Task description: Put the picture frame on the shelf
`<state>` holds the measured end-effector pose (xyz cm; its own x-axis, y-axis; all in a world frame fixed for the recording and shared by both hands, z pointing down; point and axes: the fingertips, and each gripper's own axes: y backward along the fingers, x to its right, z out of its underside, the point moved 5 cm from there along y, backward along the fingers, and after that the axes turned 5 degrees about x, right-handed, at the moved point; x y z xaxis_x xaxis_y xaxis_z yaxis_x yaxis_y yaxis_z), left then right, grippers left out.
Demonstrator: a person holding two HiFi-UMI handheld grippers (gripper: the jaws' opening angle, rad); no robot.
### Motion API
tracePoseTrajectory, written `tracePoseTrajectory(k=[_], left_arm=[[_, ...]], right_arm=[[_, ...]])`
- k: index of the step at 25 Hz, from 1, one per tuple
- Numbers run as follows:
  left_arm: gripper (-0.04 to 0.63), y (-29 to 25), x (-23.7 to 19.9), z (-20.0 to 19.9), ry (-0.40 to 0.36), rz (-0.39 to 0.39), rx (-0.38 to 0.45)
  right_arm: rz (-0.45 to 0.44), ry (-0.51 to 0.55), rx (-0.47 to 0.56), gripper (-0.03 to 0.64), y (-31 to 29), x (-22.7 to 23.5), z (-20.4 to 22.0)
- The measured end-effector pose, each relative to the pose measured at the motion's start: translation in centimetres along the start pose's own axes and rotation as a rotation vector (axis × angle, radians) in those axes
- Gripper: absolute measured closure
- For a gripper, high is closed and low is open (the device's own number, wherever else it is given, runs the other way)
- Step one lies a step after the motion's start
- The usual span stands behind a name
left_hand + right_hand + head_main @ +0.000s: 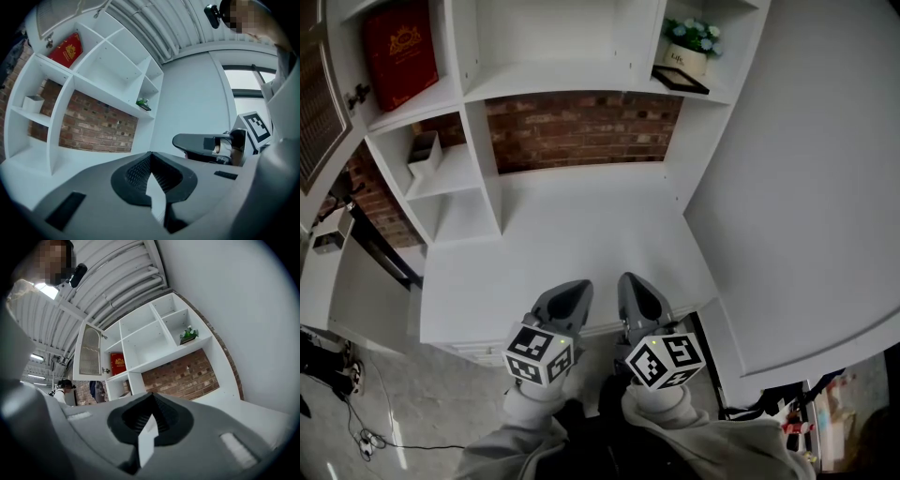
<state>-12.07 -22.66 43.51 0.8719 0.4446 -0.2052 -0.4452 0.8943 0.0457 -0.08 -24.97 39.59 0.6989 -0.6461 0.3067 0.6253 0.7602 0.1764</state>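
Black frame [680,80]: on the shelf [724,91], ahead-right — right gripper [630,281] nearer
Jaws: left gripper [578,289] and right both closed, empty

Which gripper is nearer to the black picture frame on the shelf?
Right. The right gripper is at the front edge of the desk, far from the picture frame; the left gripper sits further left.

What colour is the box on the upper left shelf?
The box is red with gold print; head view.

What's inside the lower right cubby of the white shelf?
A white pot of blue-white flowers, with a black picture frame lying flat before it. The pot hides whatever is behind it.
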Motion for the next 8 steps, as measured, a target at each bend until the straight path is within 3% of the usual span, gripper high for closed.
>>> tracePoseTrajectory(k=[8], left_arm=[[0.591,-0.23,-0.20,0.11,0.018,-0.001,0.004]], right_arm=[[0.005,0.002,0.003,0.620,-0.22,0.18,-0.25]])
